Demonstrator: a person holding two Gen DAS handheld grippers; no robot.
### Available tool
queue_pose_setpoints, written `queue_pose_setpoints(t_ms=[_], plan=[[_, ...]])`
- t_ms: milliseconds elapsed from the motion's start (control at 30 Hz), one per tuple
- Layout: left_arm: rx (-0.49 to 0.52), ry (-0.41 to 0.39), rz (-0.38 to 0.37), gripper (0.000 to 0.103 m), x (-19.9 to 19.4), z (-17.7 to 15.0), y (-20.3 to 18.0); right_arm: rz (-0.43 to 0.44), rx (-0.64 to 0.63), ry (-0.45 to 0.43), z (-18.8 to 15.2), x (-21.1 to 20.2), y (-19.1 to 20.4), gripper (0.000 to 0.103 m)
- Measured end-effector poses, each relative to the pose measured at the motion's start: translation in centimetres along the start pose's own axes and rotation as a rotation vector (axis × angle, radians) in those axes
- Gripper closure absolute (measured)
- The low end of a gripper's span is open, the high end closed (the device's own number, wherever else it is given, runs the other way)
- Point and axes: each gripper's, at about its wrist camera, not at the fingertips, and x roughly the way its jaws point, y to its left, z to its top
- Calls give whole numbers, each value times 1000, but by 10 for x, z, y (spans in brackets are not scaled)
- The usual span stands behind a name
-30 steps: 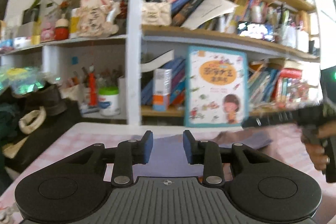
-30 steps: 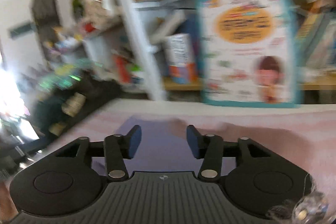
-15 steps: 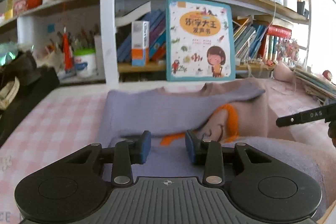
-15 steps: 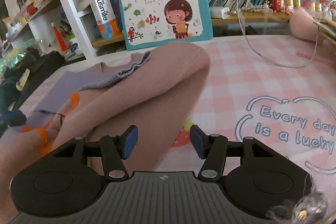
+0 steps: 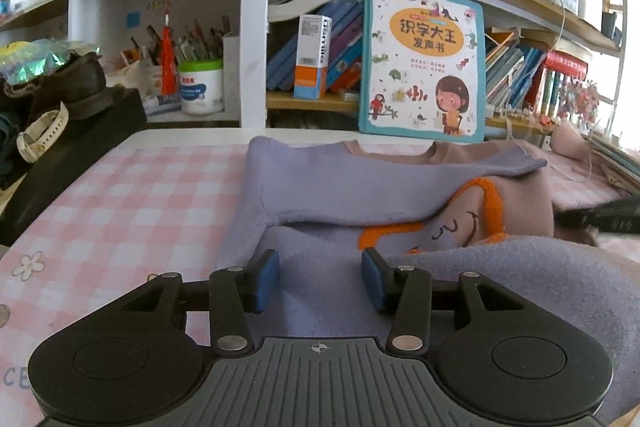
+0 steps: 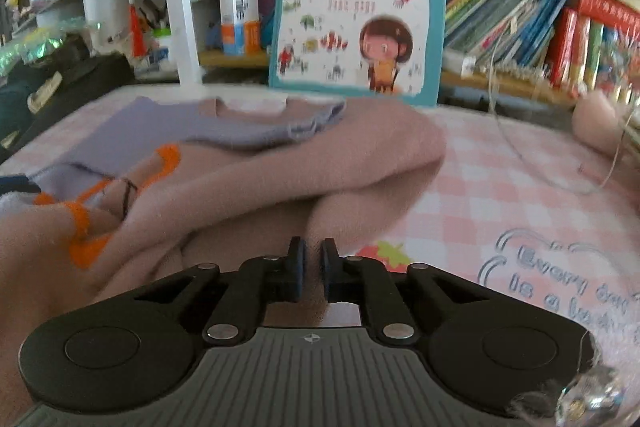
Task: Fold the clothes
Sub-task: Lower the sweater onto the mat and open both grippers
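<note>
A soft fleece sweater in lilac and dusty pink with an orange-outlined cartoon patch (image 5: 420,211) lies spread across the middle of the desk (image 5: 132,195), which is covered by a pink-and-white checked mat. Its neckline points toward the far edge, and one lilac sleeve (image 5: 400,171) is laid crosswise over the chest. The near part of the garment is bunched into loose folds.

The left gripper (image 5: 320,279) sits low over the lilac hem near the desk's near edge. Its blue-padded fingers (image 5: 266,279) stand apart and are opening, with lilac fabric lying between them but not pressed by either pad.

The right gripper (image 6: 311,273) is at the pink side of the sweater (image 6: 280,179), toward the desk's right part. Its fingers (image 6: 297,273) have drawn nearly together, and a ridge of pink fleece runs into the narrow gap, pinched between the pads. Beside it the mat shows a strawberry print (image 6: 384,255) and raised lettering (image 6: 560,283).

At the far edge a tall children's picture book with a teal border and a cartoon girl (image 5: 422,59) leans upright against a cluttered white-and-wood bookshelf (image 5: 256,7). A thin clear cable (image 6: 520,131) loops over the desk's right side.
</note>
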Motion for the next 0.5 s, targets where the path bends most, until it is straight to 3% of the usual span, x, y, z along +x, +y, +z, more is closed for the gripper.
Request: queue_pose_setpoints(t_ms=[100,267,367,500], plan=[[-8,3,2,56,1,-1,2,-108,-67,-102,16,-19,-3,96],[-23,4,-6,56,1,-2,5,-393,-236,-234,46,-39,-18,96],[-11,9,-12,56,1,-2,3,-532,-283,-241,59,-31,-39,96],[8,16,-4,56,2,-3,0,-605,-299,-157,65,8,-72,96]])
